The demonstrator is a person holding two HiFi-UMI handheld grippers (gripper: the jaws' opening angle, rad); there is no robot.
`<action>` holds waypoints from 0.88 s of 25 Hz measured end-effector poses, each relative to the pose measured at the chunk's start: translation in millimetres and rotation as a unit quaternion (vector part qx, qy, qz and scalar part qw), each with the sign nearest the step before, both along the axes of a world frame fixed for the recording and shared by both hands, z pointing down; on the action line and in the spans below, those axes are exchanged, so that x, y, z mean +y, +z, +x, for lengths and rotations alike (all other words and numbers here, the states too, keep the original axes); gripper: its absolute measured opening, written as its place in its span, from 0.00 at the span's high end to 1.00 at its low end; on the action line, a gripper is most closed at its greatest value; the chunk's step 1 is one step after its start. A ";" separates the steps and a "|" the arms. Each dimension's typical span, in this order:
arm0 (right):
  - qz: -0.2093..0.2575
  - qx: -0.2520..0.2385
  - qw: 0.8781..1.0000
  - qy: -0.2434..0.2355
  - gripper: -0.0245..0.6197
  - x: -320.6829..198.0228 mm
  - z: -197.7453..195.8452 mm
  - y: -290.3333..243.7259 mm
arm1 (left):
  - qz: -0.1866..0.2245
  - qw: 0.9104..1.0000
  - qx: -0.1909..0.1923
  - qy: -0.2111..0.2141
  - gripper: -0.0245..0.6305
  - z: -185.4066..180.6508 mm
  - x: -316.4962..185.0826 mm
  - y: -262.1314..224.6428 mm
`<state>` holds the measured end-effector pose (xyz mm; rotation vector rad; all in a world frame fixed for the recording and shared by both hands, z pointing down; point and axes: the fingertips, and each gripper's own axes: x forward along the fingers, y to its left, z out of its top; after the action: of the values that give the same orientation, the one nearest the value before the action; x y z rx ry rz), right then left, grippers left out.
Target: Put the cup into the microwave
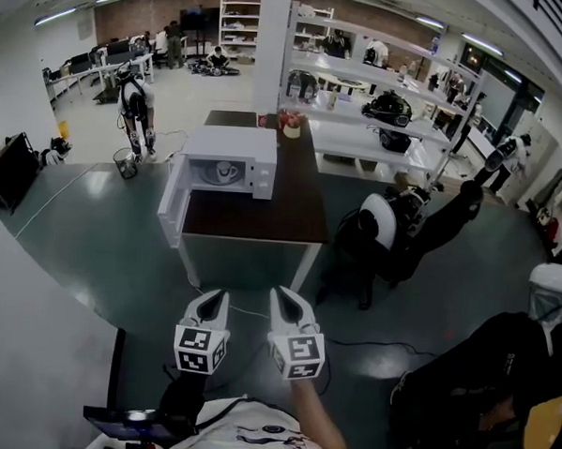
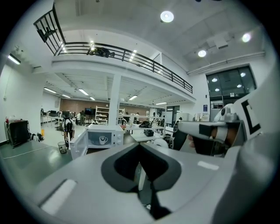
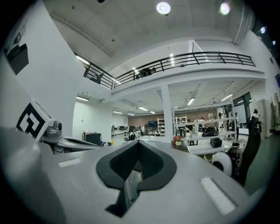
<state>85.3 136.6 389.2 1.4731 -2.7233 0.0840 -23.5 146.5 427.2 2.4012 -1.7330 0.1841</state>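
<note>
Seen from the head view, the person is holding the left tool (image 1: 215,298) and the right tool (image 1: 283,294) side by side above the dark floor (image 1: 91,256), well apart from the desk (image 1: 262,218). Both are showing their jaws pressed together and empty. On the desk the white microwave (image 1: 224,141) is standing with its door (image 1: 172,213) swung open, and the cup (image 1: 225,172) is sitting upright inside it. In the left gripper view, the left tool's jaws are meeting at the tips with nothing between them, while the microwave and the cup inside it are showing far off, beyond and to the left. In the right gripper view, the right tool's jaws are likewise closed on nothing, pointing across the hall toward a white column (image 3: 167,113).
</note>
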 end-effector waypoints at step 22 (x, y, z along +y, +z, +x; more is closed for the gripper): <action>0.012 0.017 1.000 0.019 0.96 -11.7 -3.8 0.9 | 0.000 1.000 0.002 0.006 0.96 -17.1 -15.5 1.6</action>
<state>81.6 124.9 390.1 1.5189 -2.6794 0.0287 -40.6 131.0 428.8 2.4107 -1.7189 0.1810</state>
